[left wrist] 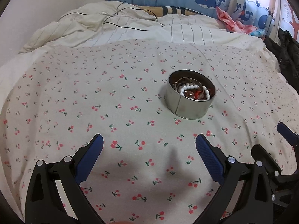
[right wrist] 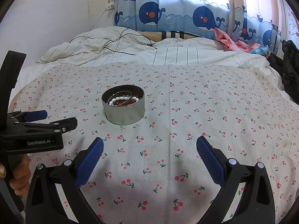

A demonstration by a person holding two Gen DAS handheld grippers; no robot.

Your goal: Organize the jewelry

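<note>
Left wrist view: left gripper [left wrist: 149, 143] hovers low over the cherry-print cloth [left wrist: 74, 97] spread on the bed, fingers [left wrist: 92, 155] spread wide, nothing between them. Round metal tin [left wrist: 188, 102] stands upright on the cloth ahead and a little right of the gripper's line, mouth facing up. Inside: a white bead bracelet [left wrist: 190, 89] curled on top, thin metal bangles, some red and brown pieces, all tangled; individual items beyond that too small to sort out. The other tool's blue tip pokes in at the far right edge. Right wrist view: right gripper [right wrist: 149, 147] also low over the cloth, fingers [right wrist: 91, 158] wide apart and empty. Tin [right wrist: 123, 110] sits ahead and left of centre, well apart from both tools. Left tool body enters at the left edge, held by a hand [right wrist: 18, 171]; its jaws read as parted from this side. Judgement: no loose jewelry shows on the cloth, so either the gathering is finished or a sort out of the tin has not begun. If the latter, next move calls for steadying the tin wall with one gripper and lowering the other from above onto the white bracelet. Tin is round, no long axis on the cloth; its axis runs vertical. Bracelet lies as a loop across the tin's mouth, roughly left-right in both views.
</note>
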